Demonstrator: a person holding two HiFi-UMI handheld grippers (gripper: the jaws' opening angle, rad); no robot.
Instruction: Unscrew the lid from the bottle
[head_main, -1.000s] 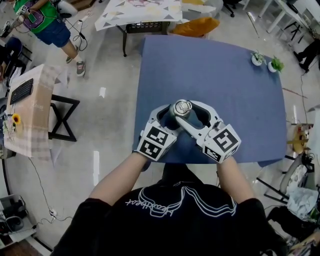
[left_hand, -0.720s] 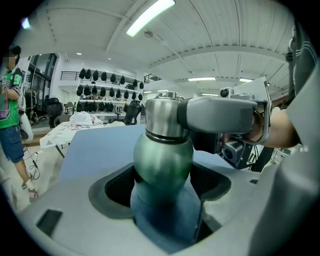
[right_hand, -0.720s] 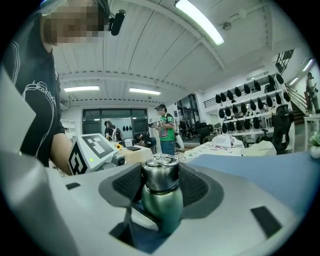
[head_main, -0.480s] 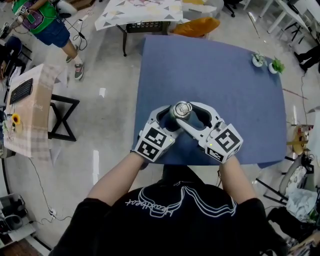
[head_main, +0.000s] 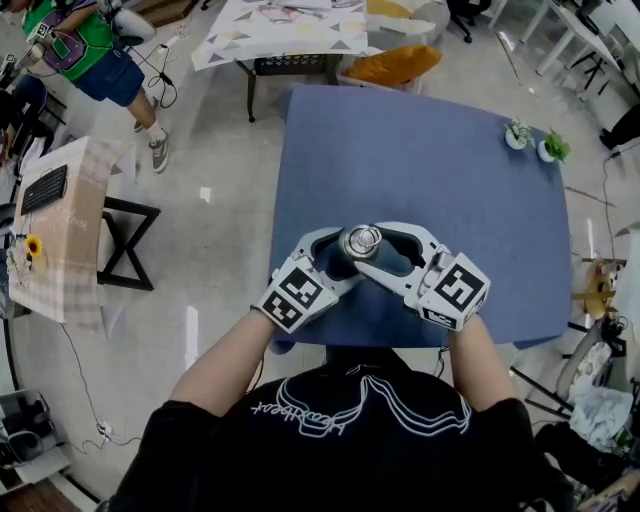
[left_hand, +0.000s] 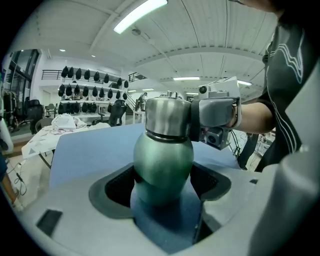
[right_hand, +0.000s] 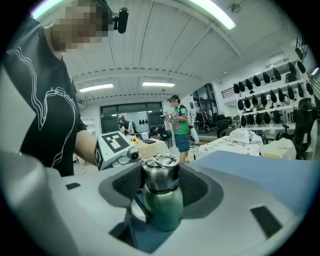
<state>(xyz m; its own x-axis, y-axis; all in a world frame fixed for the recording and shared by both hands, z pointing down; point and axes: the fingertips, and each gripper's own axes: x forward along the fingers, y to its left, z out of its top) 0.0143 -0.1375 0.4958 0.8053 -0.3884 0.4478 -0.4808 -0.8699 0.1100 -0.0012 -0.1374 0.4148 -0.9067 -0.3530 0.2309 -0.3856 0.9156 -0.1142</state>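
Note:
A green bottle (left_hand: 162, 159) with a steel lid (head_main: 361, 241) stands between both grippers over the near edge of the blue table (head_main: 420, 160). My left gripper (head_main: 338, 252) comes in from the left and is shut on the bottle's round green body (right_hand: 162, 206), which sits between its dark pads (left_hand: 114, 186). From the right, my right gripper (head_main: 386, 250) reaches higher and is shut on the steel lid (right_hand: 161, 176), with its ribbed pads (right_hand: 129, 184) pressed on both sides. The lid's ring handle lies flat on top. The bottle's base is hidden.
Two small potted plants (head_main: 518, 132) stand at the table's far right corner. A side table with a keyboard (head_main: 60, 220) is off to the left, past bare floor. A person in a green shirt (head_main: 75, 45) stands at the upper left. An orange seat (head_main: 395, 62) sits behind the table.
Both grippers have turned a little around the bottle; the left marker cube has swung lower and to the left. The bottle stays in both grips at the same spot.

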